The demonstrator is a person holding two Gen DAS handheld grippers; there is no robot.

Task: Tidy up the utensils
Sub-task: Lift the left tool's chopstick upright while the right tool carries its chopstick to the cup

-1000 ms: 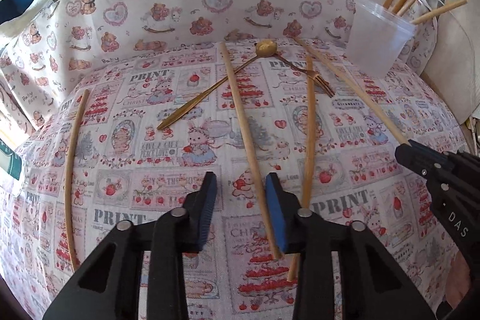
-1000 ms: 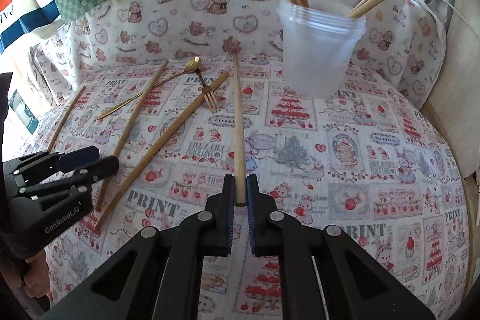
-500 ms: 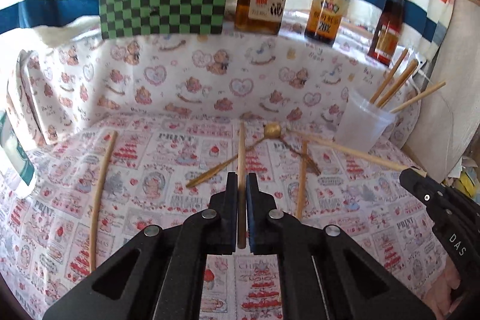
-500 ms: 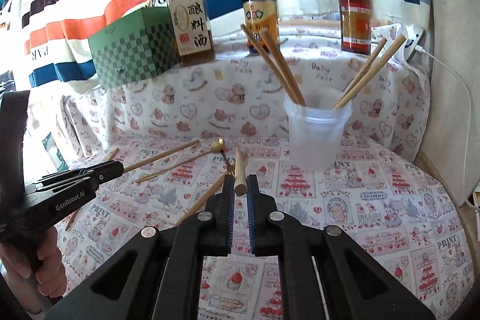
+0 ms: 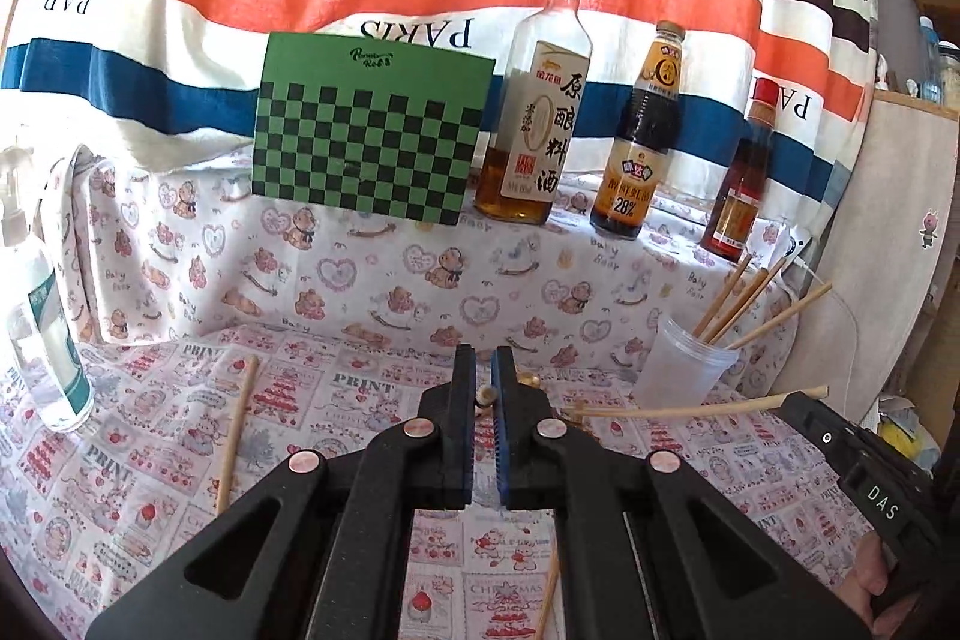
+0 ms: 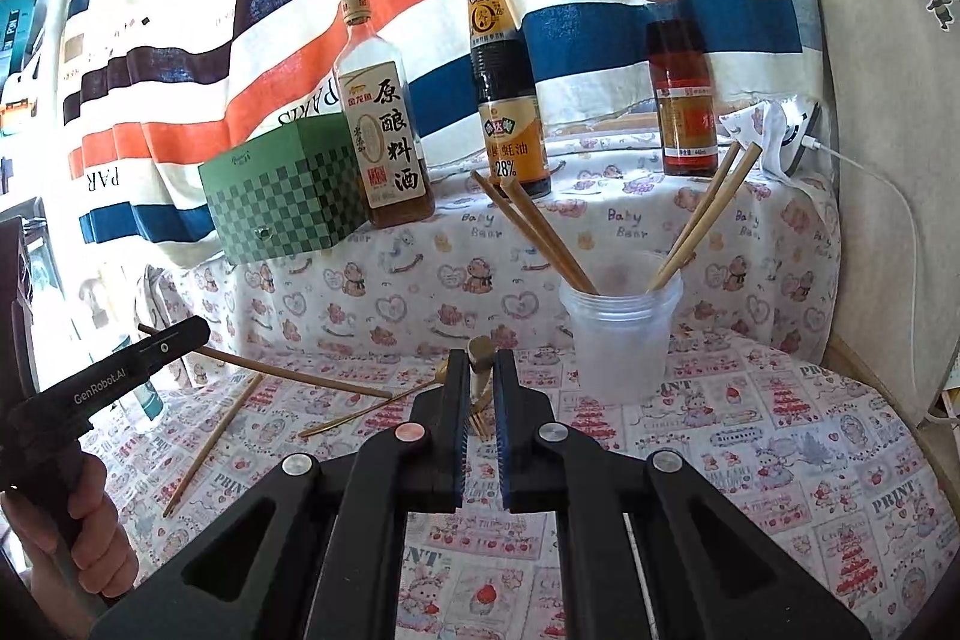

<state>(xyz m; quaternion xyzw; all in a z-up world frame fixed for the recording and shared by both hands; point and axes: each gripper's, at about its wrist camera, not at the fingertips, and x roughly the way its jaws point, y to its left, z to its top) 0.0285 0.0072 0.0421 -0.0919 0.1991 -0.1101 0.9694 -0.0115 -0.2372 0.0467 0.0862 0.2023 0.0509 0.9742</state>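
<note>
My left gripper (image 5: 483, 367) is shut on a wooden chopstick (image 5: 485, 396), whose butt end shows between the blue pads, lifted above the printed cloth. My right gripper (image 6: 480, 364) is shut on another chopstick (image 6: 480, 349), held in front of the clear plastic cup (image 6: 618, 334), which holds several chopsticks. In the left wrist view the right gripper (image 5: 801, 403) shows at the right with its chopstick (image 5: 690, 409) sticking out leftward near the cup (image 5: 684, 364). In the right wrist view the left gripper (image 6: 195, 331) shows at the left with its chopstick (image 6: 300, 373). A gold spoon (image 6: 372, 409) and a fork (image 6: 477, 421) lie on the cloth.
Loose chopsticks (image 5: 237, 427) (image 5: 547, 598) lie on the cloth. On the raised ledge behind stand a green checkered box (image 5: 366, 142) and three sauce bottles (image 5: 540, 118). A pump bottle (image 5: 42, 316) stands at the far left. A white cable (image 6: 888, 196) runs down the right wall.
The left jaws closed on a chopstick that lay on the cloth. Both grippers then rose with their chopsticks and tilted up, bringing the ledge, bottles and striped cloth into view.
</note>
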